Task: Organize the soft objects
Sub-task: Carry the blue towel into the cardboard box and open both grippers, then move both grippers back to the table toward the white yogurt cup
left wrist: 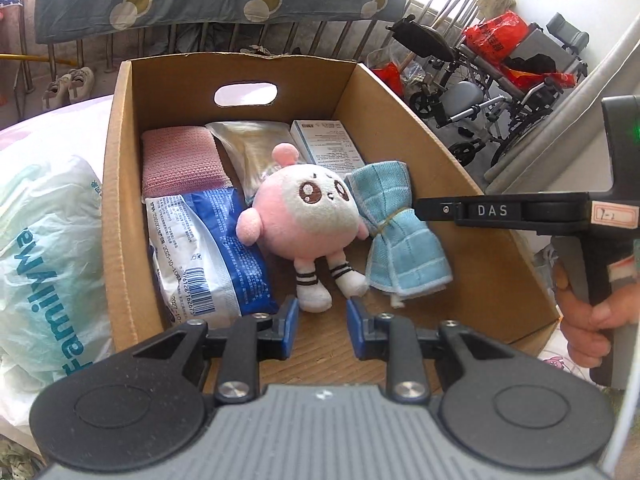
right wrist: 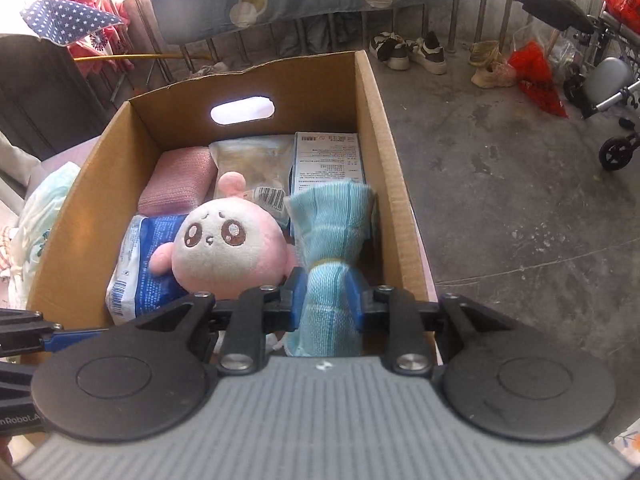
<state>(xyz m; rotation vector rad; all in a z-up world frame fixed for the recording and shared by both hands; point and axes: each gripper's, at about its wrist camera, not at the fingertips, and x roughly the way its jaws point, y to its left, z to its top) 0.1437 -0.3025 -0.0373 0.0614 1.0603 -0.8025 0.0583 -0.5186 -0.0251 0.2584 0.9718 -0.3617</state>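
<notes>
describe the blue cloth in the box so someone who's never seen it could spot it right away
Look in the open cardboard box, on its right side beside the round pink plush doll. The light blue cloth lies there, between the right gripper's blue pads. Unlike its neighbours, it is cinched at the middle by a band, like a bow.

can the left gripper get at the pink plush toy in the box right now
Probably yes. The left gripper is open and empty just short of the plush toy, whose feet point toward it. The blue towel and blue packet flank it without covering it.
</notes>
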